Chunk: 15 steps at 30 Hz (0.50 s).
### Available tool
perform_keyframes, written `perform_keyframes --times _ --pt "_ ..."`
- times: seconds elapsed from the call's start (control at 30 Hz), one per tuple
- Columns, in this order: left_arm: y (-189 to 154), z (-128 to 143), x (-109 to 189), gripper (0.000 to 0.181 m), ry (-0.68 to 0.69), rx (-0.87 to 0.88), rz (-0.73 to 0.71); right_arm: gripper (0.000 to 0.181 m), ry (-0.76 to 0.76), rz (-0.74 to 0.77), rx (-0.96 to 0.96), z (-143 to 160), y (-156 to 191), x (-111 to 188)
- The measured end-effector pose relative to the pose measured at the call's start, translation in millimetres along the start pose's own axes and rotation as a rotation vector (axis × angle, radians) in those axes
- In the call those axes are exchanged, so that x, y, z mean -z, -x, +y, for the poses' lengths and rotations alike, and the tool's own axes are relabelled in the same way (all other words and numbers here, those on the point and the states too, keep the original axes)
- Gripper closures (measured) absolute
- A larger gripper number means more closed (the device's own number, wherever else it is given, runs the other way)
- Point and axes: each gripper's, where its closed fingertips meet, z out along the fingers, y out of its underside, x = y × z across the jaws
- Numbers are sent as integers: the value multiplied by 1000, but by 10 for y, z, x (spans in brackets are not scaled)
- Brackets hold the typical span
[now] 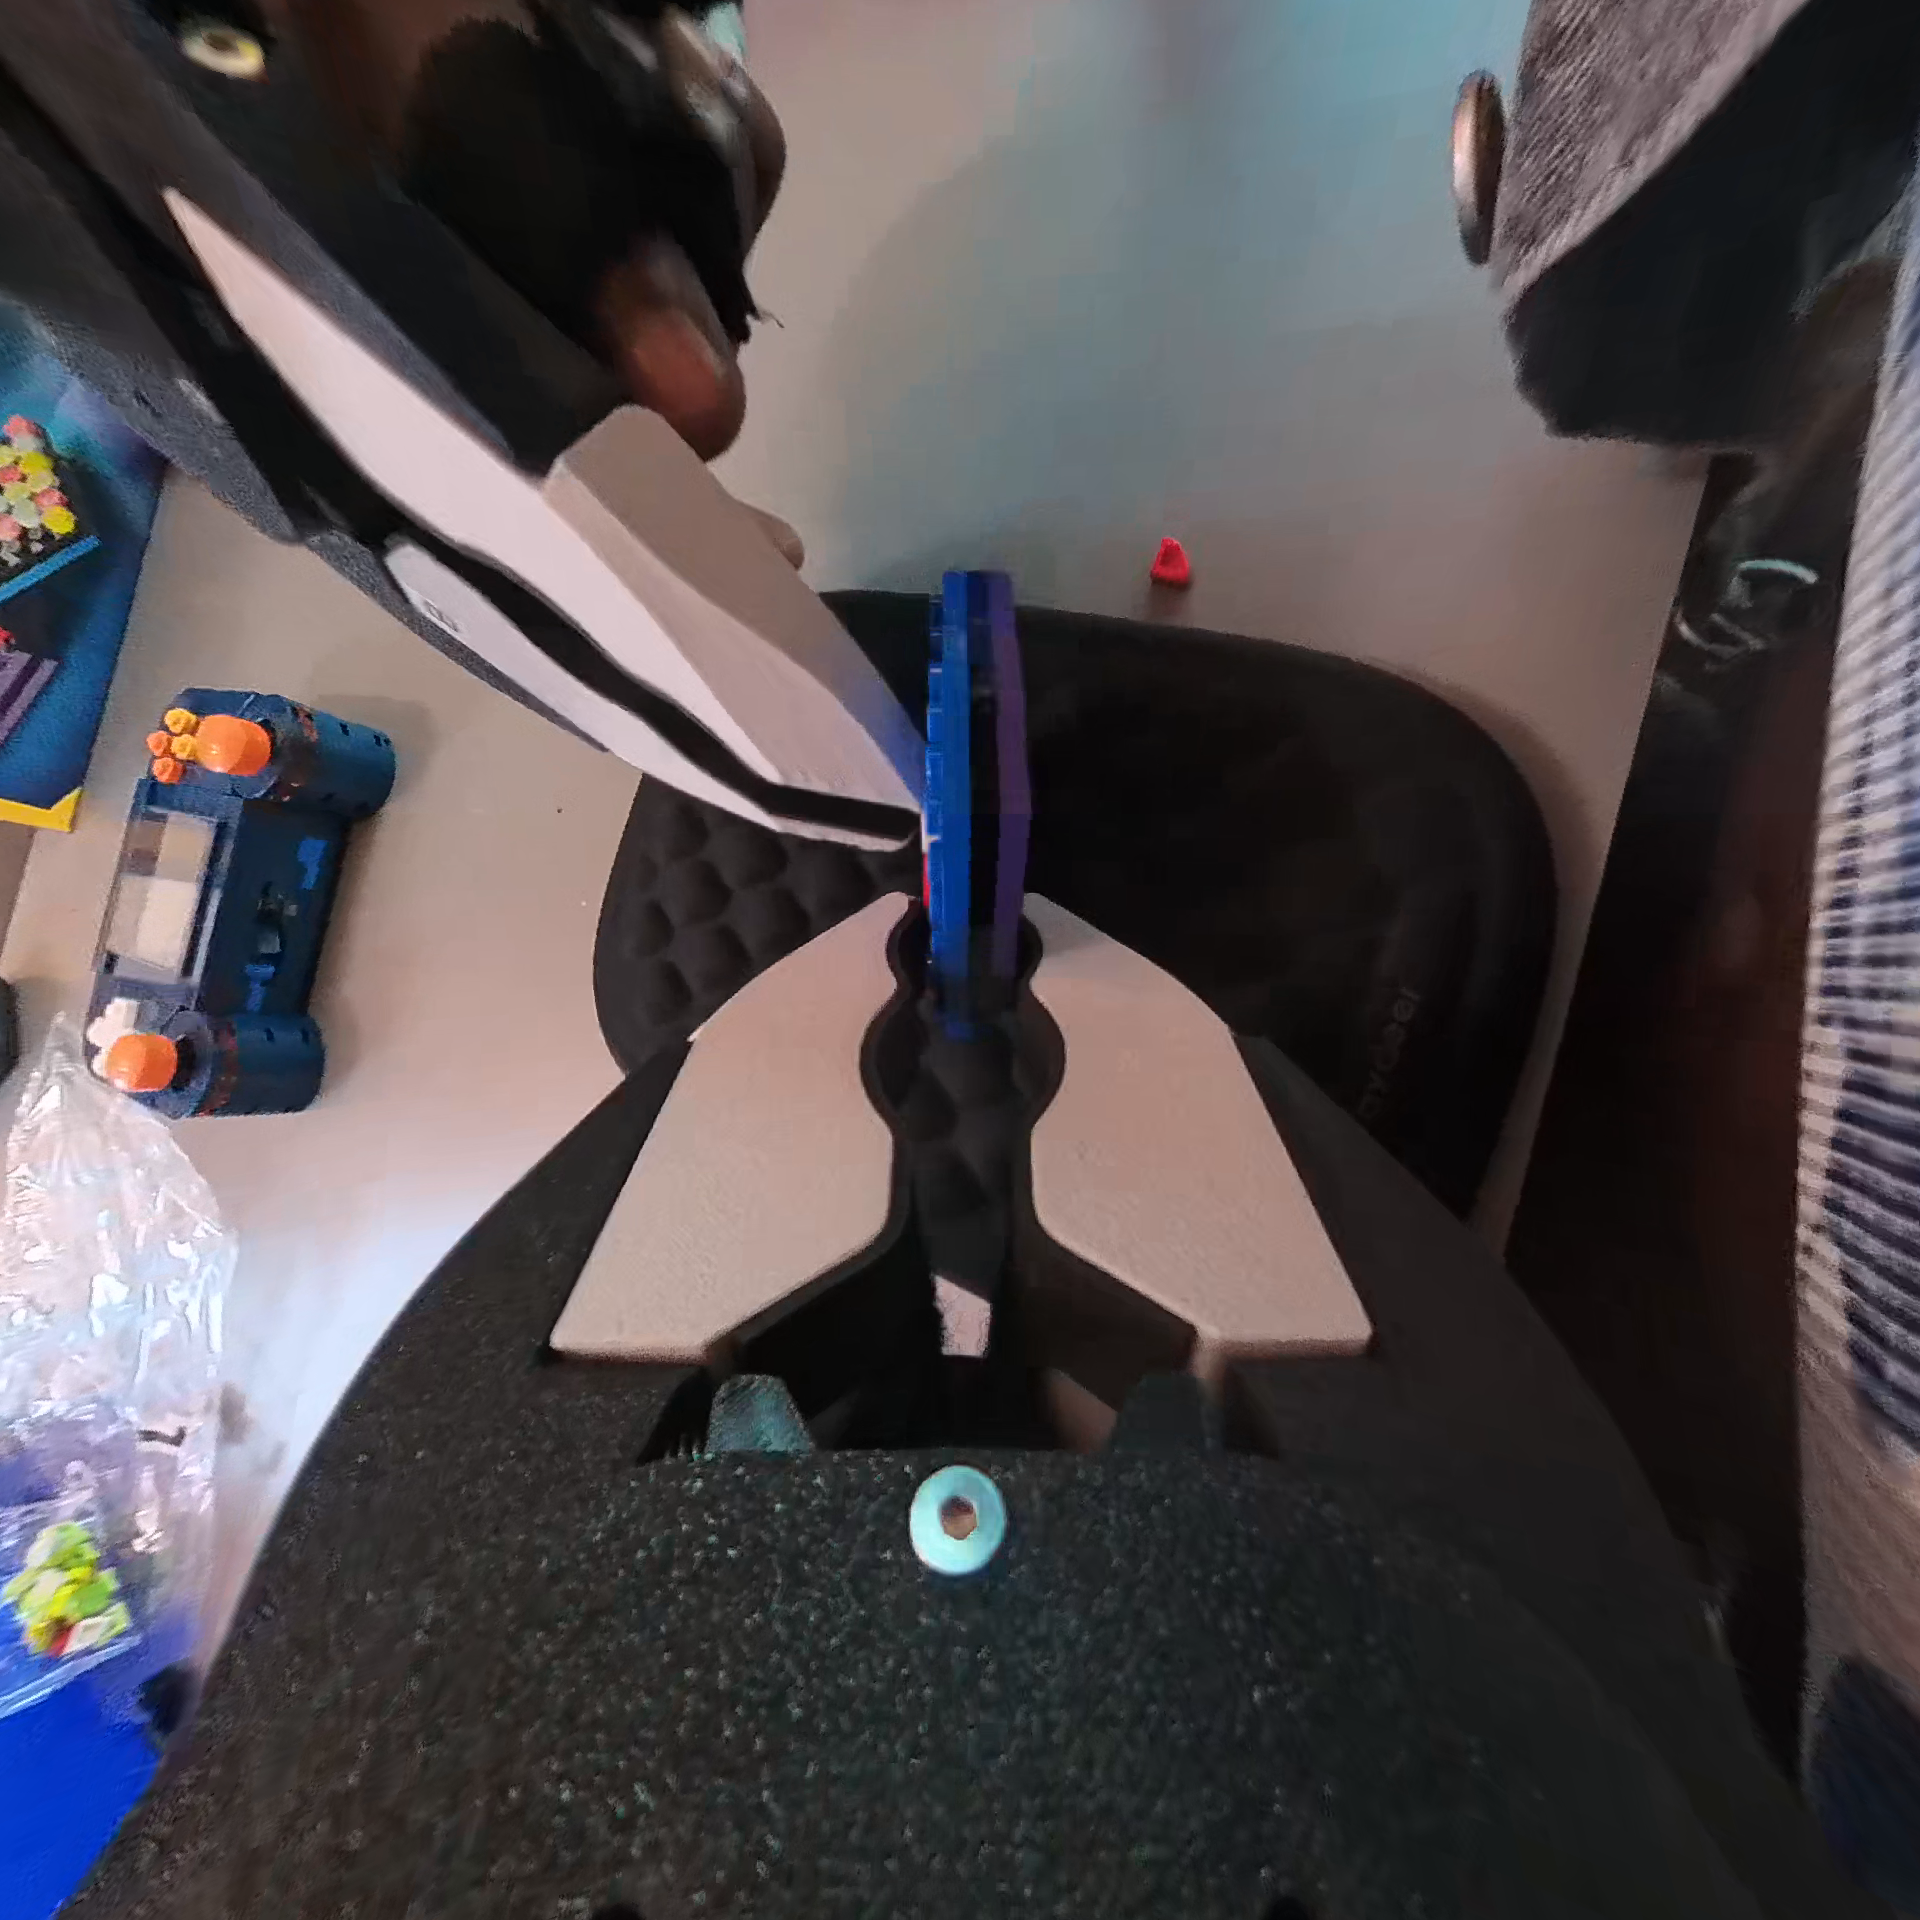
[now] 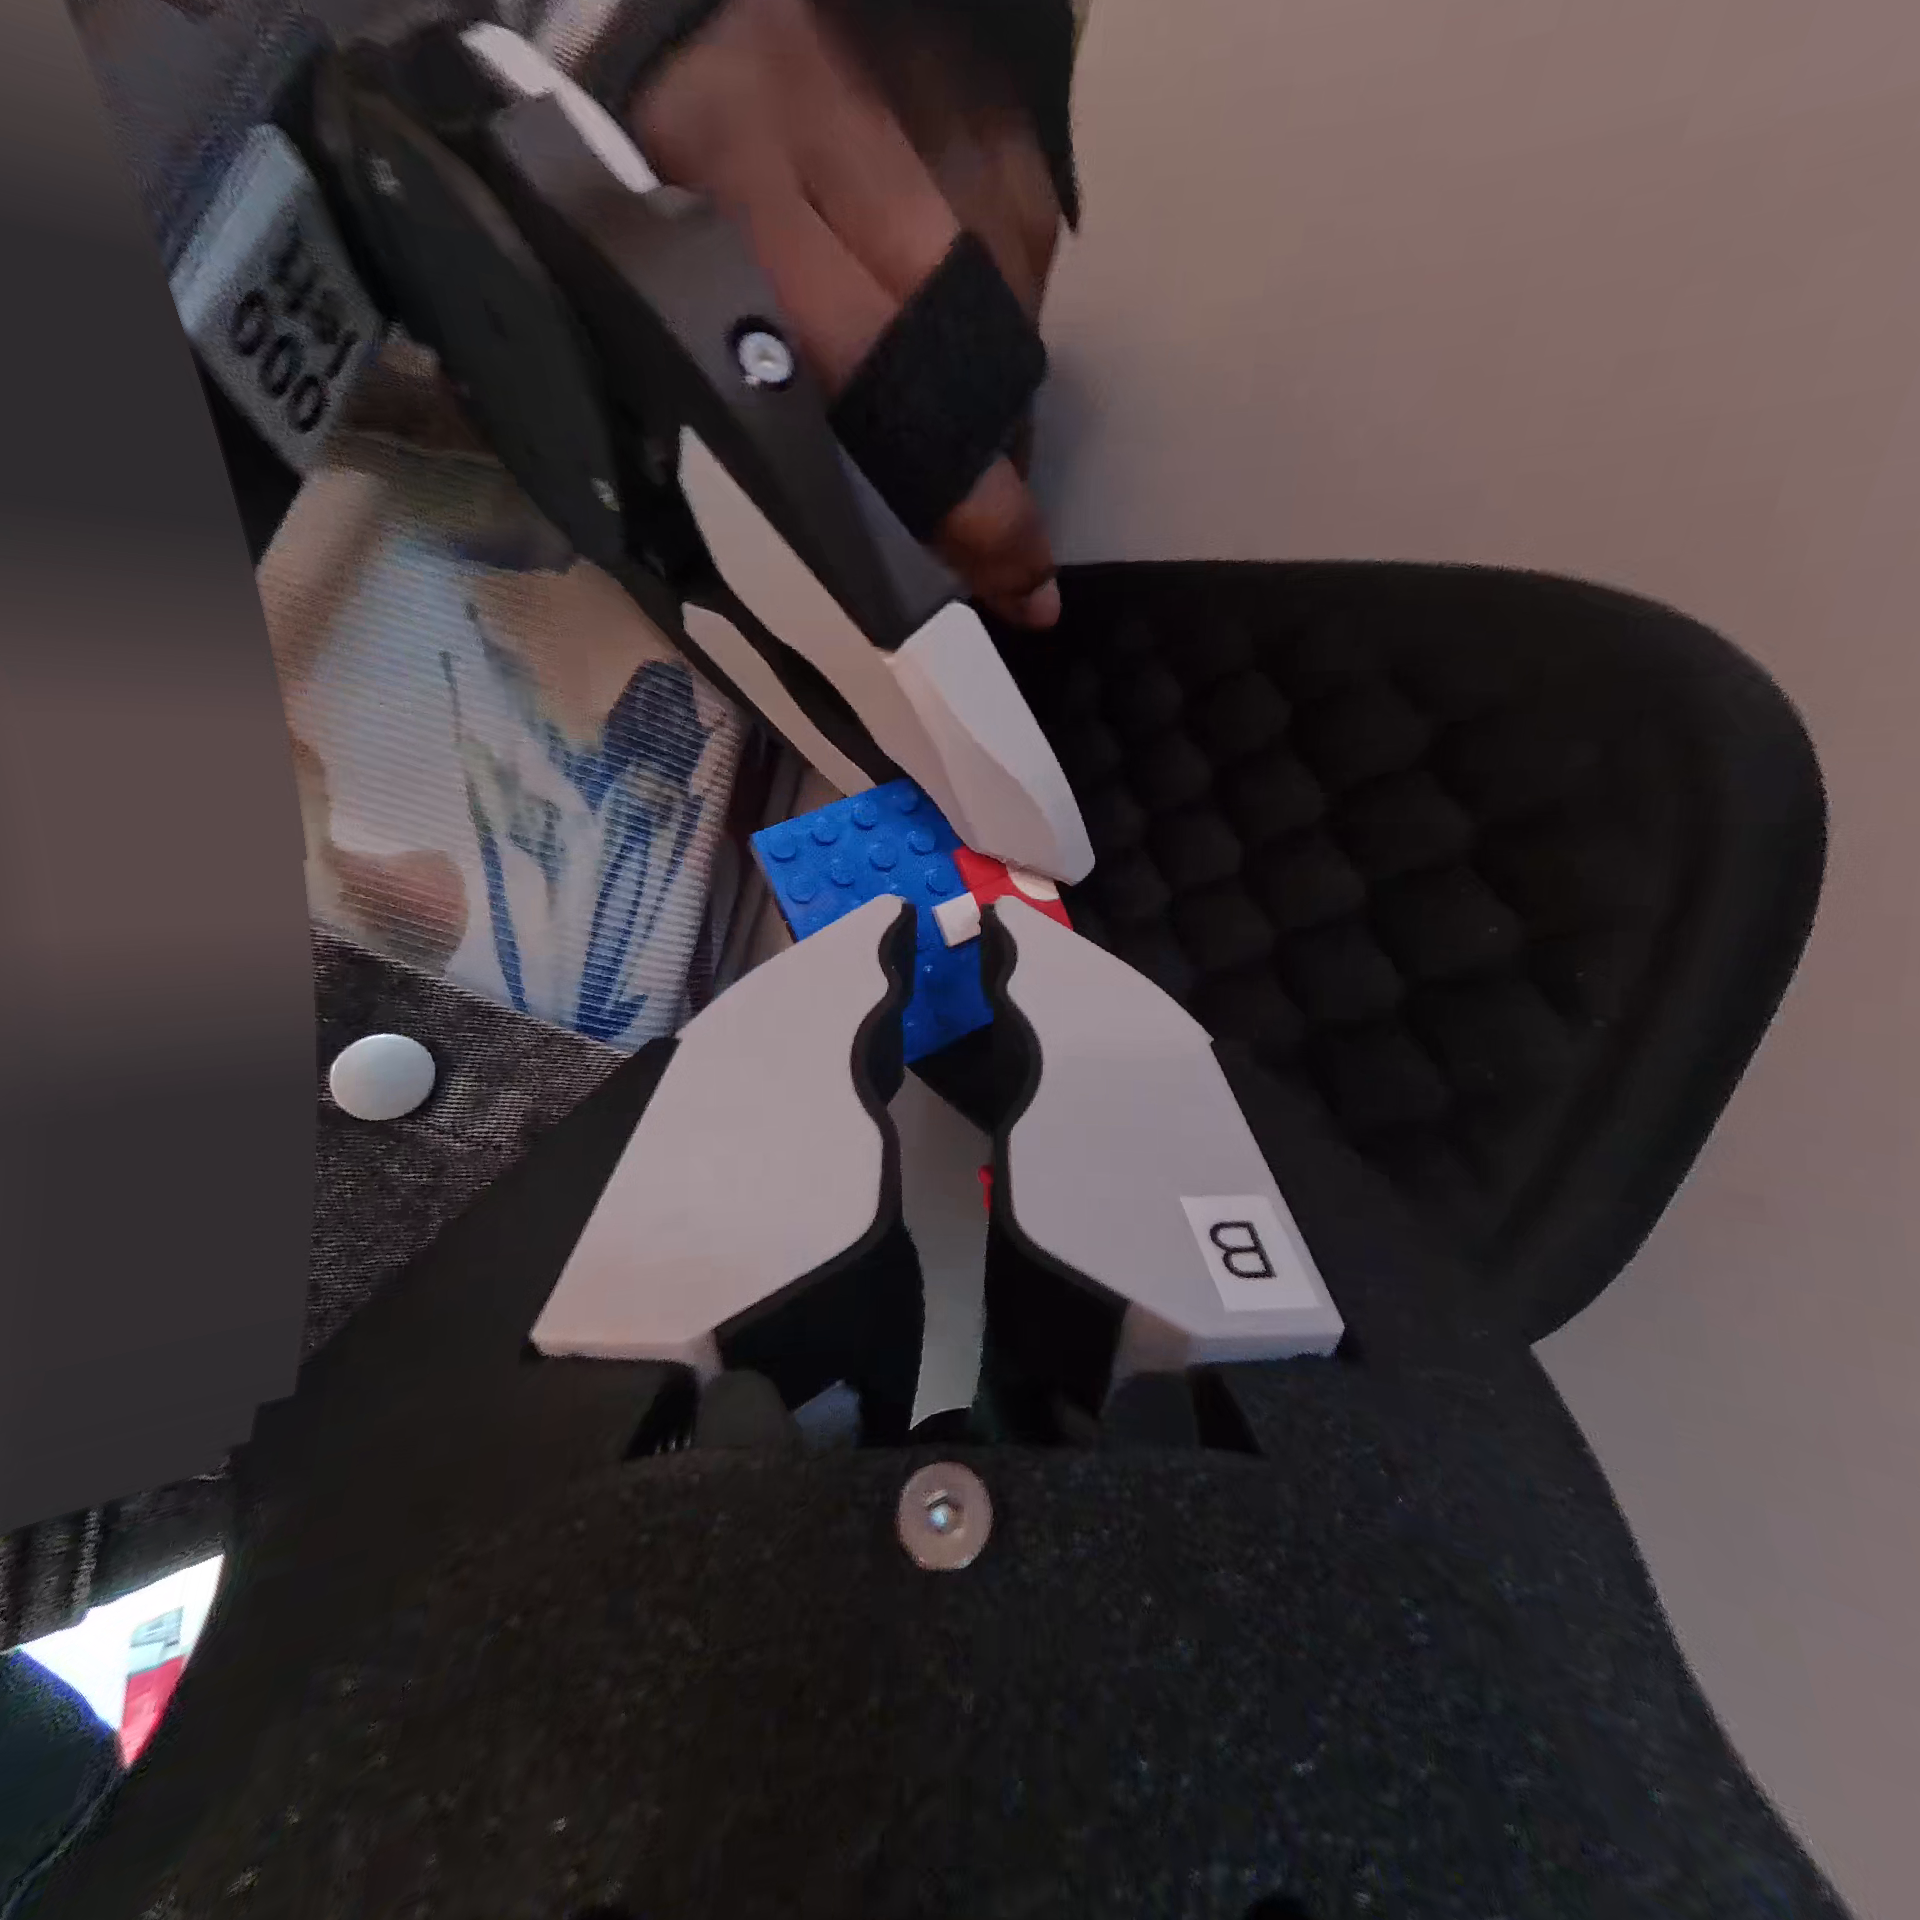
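My left gripper point(image 1: 971, 940) sits closest to the lens, jaws clamped on the bottom edge of a blue brick plate assembly point(image 1: 971, 769), held upright on edge above a black dimpled pad point(image 1: 727, 914) on the pale worktop point(image 1: 488, 894). My right gripper point(image 2: 951, 925) comes in from the side, tips at the studded face, closed down on a small white piece point(image 2: 956, 921) that sits right against the blue studs beside a red part point(image 2: 1013, 883). I can't tell if the piece is seated. So far the plate stack is built and has red and white bits on it. Loose on the worktop are a small red piece point(image 1: 1169, 563), a blue brick-built game controller point(image 1: 223, 914) and a clear bag of bricks point(image 1: 94, 1351), well apart from the grippers.
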Motion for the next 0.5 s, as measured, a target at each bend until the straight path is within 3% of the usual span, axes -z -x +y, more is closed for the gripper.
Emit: perform_keyframes --times 0.23,0.5 --pt "-8 13 -15 168 199 -15 18 165 31 68 -58 91 -52 28" --pt "15 26 -21 167 290 -7 38 167 23 74 -84 69 -121 58"
